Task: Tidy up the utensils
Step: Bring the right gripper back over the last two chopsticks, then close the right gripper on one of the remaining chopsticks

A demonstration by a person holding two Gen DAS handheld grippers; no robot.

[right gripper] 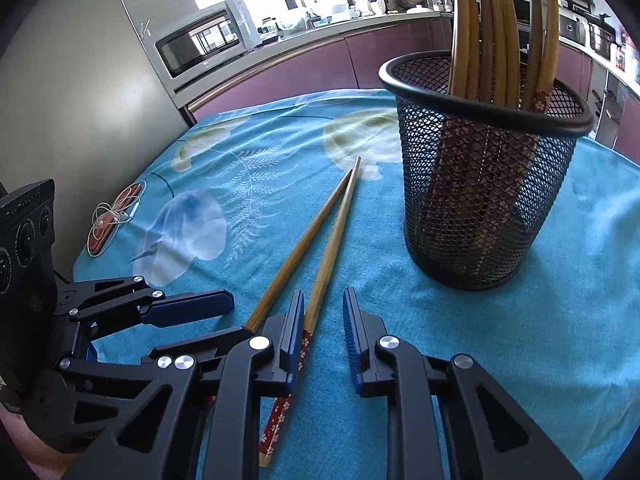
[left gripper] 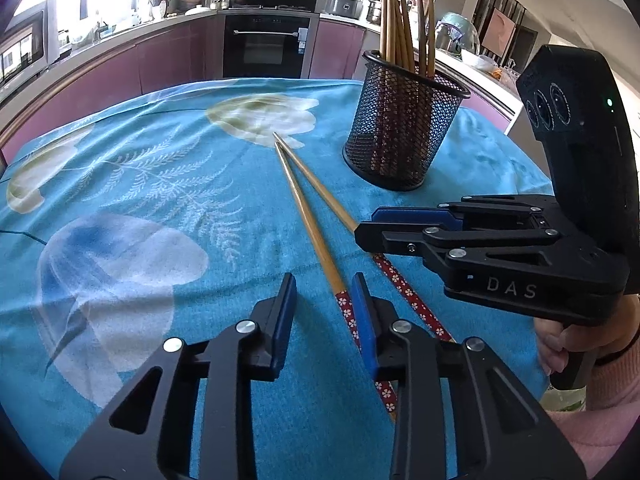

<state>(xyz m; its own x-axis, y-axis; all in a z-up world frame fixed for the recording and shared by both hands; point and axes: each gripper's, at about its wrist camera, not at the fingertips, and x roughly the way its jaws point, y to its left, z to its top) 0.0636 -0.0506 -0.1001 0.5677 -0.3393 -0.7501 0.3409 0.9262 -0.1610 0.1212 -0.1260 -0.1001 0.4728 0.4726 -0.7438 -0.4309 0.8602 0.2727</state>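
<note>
Two bamboo chopsticks with red flowered handles lie on the blue tablecloth (left gripper: 140,200), tips together and handles spread towards me. My left gripper (left gripper: 322,300) is open around the left chopstick (left gripper: 308,216), which runs close to its right pad. The right gripper (right gripper: 323,308) is open around the other chopstick (right gripper: 332,240), which lies beside its left pad. Each gripper also shows in the other's view: the right gripper (left gripper: 368,228) hangs over the right chopstick (left gripper: 320,184), and the left gripper (right gripper: 224,304) sits beside the left chopstick (right gripper: 304,240). A black mesh cup (left gripper: 400,132) (right gripper: 480,200) holds several chopsticks (right gripper: 500,20).
A coiled white cable on a small brown object (right gripper: 112,220) lies at the table's far left edge. Kitchen counters with a microwave (right gripper: 200,40) and a built-in oven (left gripper: 266,44) ring the table. A person's hand (left gripper: 560,344) grips the right tool's handle.
</note>
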